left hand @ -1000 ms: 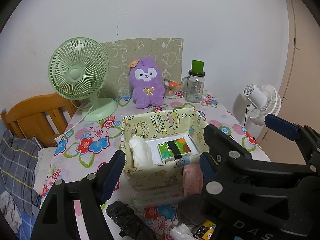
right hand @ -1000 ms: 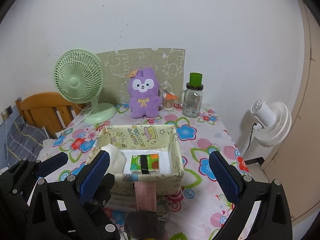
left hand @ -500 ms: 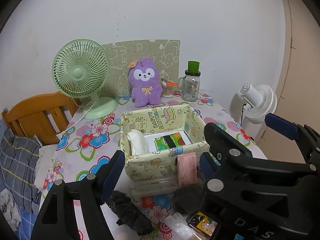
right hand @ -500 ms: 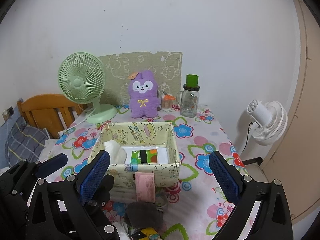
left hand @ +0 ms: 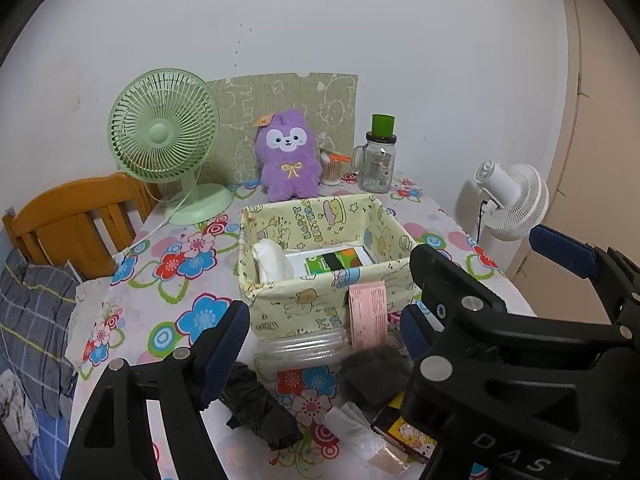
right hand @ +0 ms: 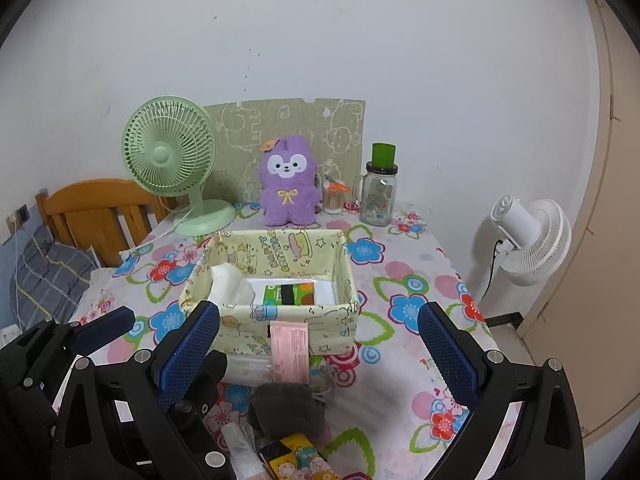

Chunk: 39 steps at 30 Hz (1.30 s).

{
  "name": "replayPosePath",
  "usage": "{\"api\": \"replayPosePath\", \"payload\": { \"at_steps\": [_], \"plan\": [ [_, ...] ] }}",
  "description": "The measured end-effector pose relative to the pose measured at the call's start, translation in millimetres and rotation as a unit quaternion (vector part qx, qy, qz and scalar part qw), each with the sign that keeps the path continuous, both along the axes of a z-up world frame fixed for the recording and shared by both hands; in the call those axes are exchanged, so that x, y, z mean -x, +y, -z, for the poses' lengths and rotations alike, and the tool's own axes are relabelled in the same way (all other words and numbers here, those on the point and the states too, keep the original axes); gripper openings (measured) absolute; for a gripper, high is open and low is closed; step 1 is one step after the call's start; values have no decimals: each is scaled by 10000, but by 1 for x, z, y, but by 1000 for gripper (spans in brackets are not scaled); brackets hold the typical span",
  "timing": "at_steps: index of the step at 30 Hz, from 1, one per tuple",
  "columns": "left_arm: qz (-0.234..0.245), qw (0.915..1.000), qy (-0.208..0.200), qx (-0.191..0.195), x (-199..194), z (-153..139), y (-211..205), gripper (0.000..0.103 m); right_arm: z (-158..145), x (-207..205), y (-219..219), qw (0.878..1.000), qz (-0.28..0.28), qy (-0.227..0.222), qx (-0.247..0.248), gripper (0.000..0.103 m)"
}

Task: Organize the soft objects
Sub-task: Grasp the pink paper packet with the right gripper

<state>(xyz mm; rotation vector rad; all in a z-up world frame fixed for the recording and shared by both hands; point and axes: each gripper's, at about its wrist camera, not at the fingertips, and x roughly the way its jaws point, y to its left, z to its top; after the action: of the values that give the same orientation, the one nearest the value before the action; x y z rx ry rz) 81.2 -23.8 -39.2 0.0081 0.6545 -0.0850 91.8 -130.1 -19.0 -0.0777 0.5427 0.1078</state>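
Note:
A yellow fabric basket (left hand: 280,312) (right hand: 336,256) stands mid-table and holds a white cloth (left hand: 272,260) (right hand: 230,286) and a white and green packet (left hand: 332,260) (right hand: 292,292). A pink tag (left hand: 368,314) (right hand: 289,350) hangs on its front. A purple plush toy (left hand: 289,156) (right hand: 288,182) sits at the back. A grey soft item (left hand: 372,376) (right hand: 288,408) and a black crumpled item (left hand: 256,408) lie in front of the basket. My left gripper (left hand: 320,332) and right gripper (right hand: 318,348) are open, empty and held before the basket.
A green desk fan (left hand: 168,140) (right hand: 172,160) and a glass jar with green lid (left hand: 378,160) (right hand: 378,188) stand at the back. A clear plastic container (left hand: 304,348) lies before the basket. A white floor fan (right hand: 528,232) is right, a wooden chair (left hand: 72,216) left.
Both grippers have drawn back from the basket, so more of the table's front shows, with the grey item, black item and small packets. Both stay open.

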Motion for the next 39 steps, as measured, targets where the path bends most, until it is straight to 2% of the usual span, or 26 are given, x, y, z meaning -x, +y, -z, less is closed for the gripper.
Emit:
{"api": "replayPosePath", "payload": {
  "at_steps": [22, 39],
  "plan": [
    [24, 9996, 261, 82, 7, 32, 4, 80, 34, 5, 2, 9996, -84, 257, 3, 101],
    [-59, 9966, 801, 197, -5, 73, 10, 80, 72, -11, 6, 9977, -128, 645, 138, 101]
  ]
}}
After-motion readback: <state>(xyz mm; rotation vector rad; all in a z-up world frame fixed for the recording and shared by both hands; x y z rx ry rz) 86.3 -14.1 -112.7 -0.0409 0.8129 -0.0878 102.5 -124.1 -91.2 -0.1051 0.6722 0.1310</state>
